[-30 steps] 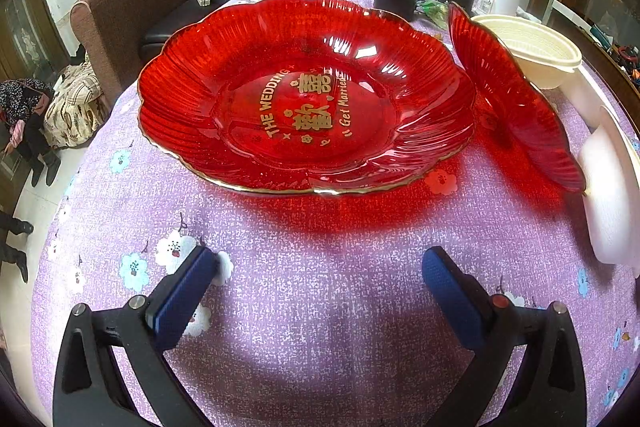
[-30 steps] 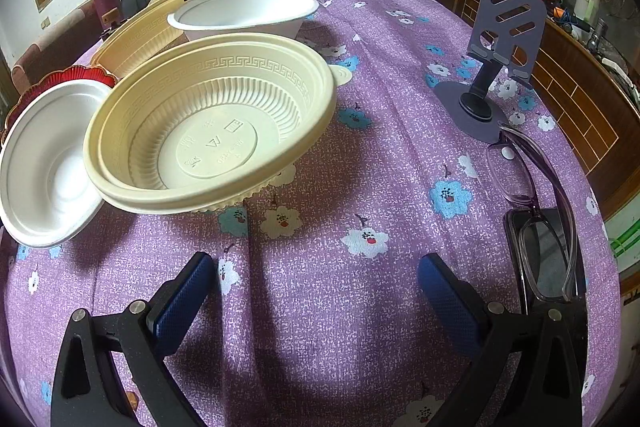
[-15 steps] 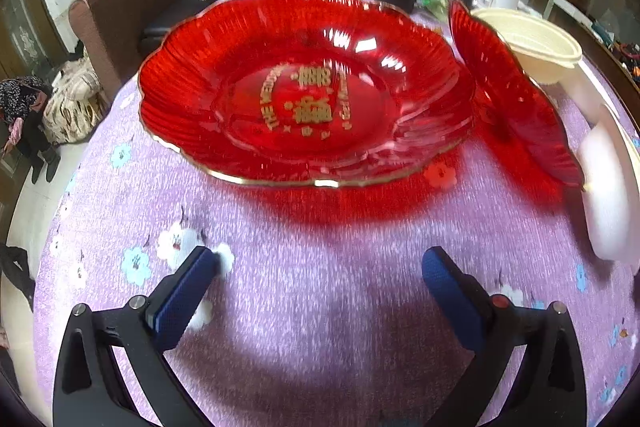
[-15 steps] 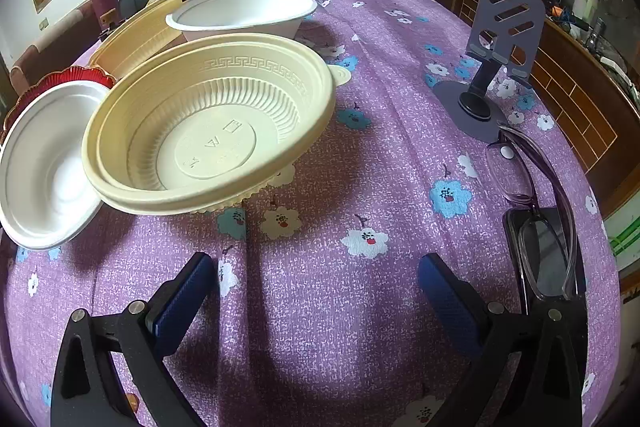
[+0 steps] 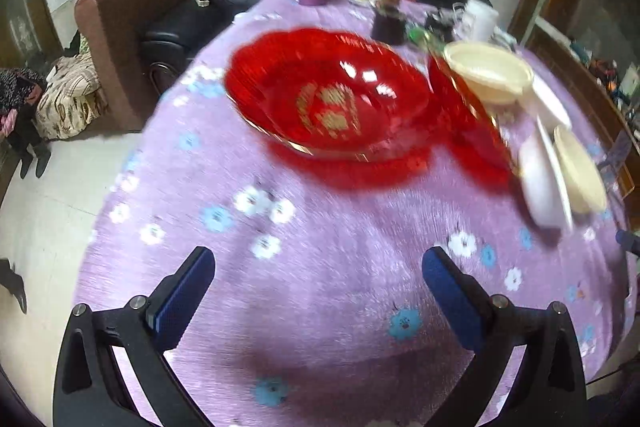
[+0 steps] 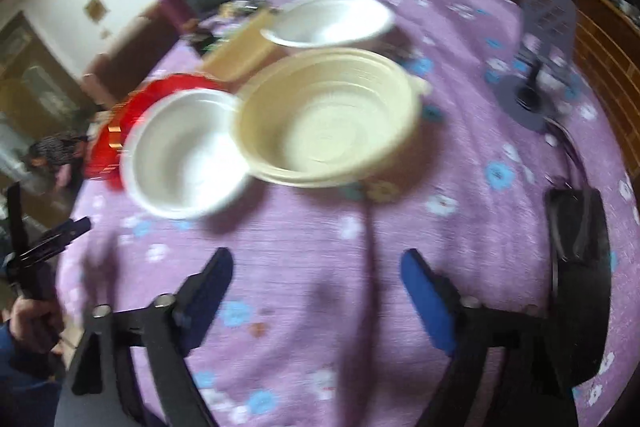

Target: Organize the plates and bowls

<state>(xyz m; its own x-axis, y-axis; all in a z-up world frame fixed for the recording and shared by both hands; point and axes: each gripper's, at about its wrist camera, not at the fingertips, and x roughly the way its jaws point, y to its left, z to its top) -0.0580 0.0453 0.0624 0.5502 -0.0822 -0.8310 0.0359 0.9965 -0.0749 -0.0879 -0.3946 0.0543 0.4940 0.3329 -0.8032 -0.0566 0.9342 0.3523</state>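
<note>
Two grippers are hanging wide open over a purple floral cloth [image 5: 320, 267], holding nothing. Biggest thing going is the red plate [image 5: 328, 95] lying flat ahead of the left gripper [image 5: 318, 299]; its gold lettering is too blurred to read. Facing the right gripper [image 6: 316, 291], a cream bowl [image 6: 328, 119] is sitting tilted, touching a white bowl [image 6: 188, 155], with another white bowl [image 6: 328, 21] sitting behind.

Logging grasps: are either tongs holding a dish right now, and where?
Nothing is held. Left tongs and right tongs are open above the purple flowered tablecloth.
</note>
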